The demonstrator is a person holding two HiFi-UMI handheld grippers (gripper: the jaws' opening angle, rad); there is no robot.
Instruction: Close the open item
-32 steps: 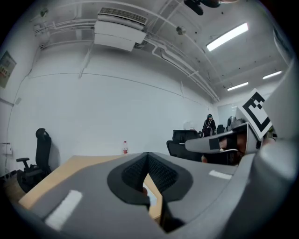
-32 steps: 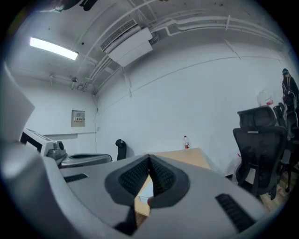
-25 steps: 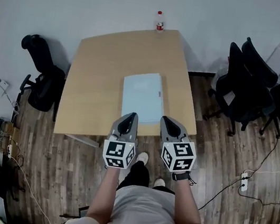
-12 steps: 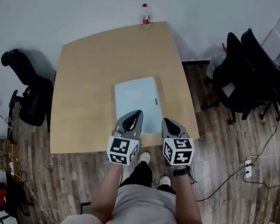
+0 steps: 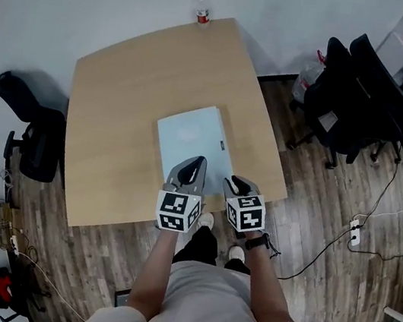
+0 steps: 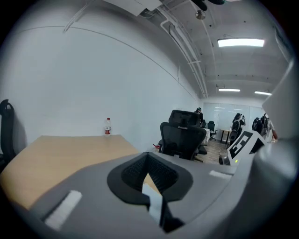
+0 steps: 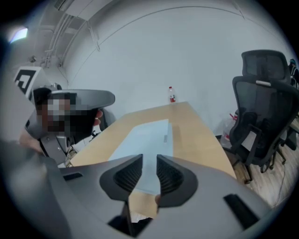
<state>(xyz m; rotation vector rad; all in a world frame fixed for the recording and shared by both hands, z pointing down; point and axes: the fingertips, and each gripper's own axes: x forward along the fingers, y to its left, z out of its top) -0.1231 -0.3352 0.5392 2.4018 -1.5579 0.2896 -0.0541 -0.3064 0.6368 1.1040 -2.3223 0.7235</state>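
A flat pale-blue case [image 5: 188, 140] lies on the wooden table [image 5: 120, 96], with a small latch on its right edge; in the right gripper view the case [image 7: 145, 137] stretches straight ahead. My left gripper [image 5: 196, 162] hovers over the case's near edge, and its jaws [image 6: 147, 158] meet at the tips with nothing in them. My right gripper [image 5: 235, 182] hangs at the table's near edge just right of the case. Its jaws [image 7: 149, 161] are opening, a narrow gap shows between them, and nothing is in it.
A small bottle with a red label [image 5: 203, 9] stands at the table's far edge. Black office chairs [image 5: 353, 90] crowd the right side, and another chair [image 5: 32, 138] stands at the left. Cables and a power strip [image 5: 353, 235] lie on the wooden floor.
The head view has swung, so the table sits further left and up. Both grippers have edged toward the case's near edge, and the right one has dropped lower in view.
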